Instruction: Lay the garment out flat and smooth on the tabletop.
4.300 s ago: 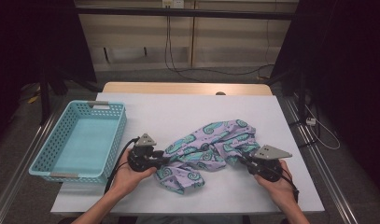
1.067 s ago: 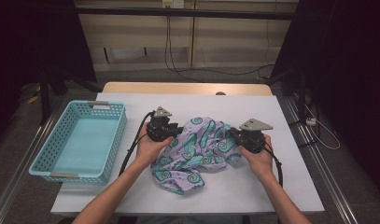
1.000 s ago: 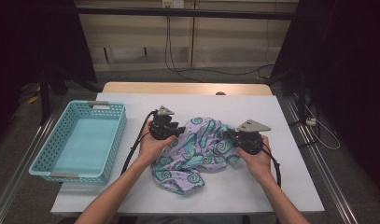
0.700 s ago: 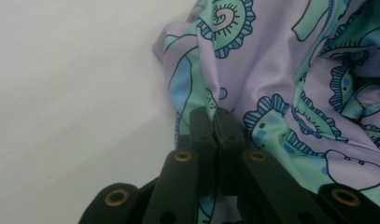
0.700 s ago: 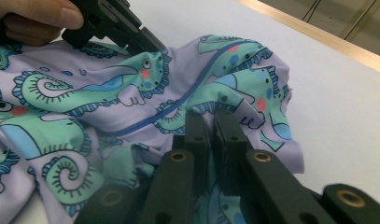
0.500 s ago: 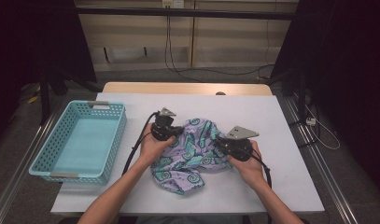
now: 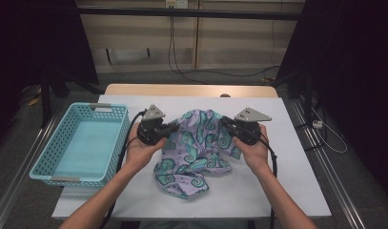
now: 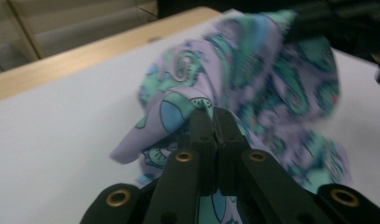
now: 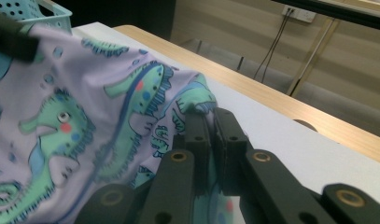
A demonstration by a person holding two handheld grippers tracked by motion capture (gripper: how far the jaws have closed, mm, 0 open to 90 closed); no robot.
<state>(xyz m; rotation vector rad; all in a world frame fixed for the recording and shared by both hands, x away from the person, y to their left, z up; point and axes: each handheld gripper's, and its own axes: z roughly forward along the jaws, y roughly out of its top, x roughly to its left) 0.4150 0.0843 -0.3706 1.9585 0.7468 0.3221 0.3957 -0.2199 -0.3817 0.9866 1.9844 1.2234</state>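
I am watching through the high view, which is looking forward and down from above the near edge of the white table [image 7: 287, 157], far enough back to be taking in the whole top. The left gripper view is riding close above that table, looking along its own black jaws across the top toward the far wooden edge [image 8: 85, 60]. The right gripper view is sitting equally close, also facing that edge. All three are sharing the patterned cloth [image 7: 194, 148] at the table's middle.

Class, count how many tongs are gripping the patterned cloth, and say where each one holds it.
2. The left tongs pinch the cloth at its upper left edge, near the basket; the right tongs pinch its upper right edge.
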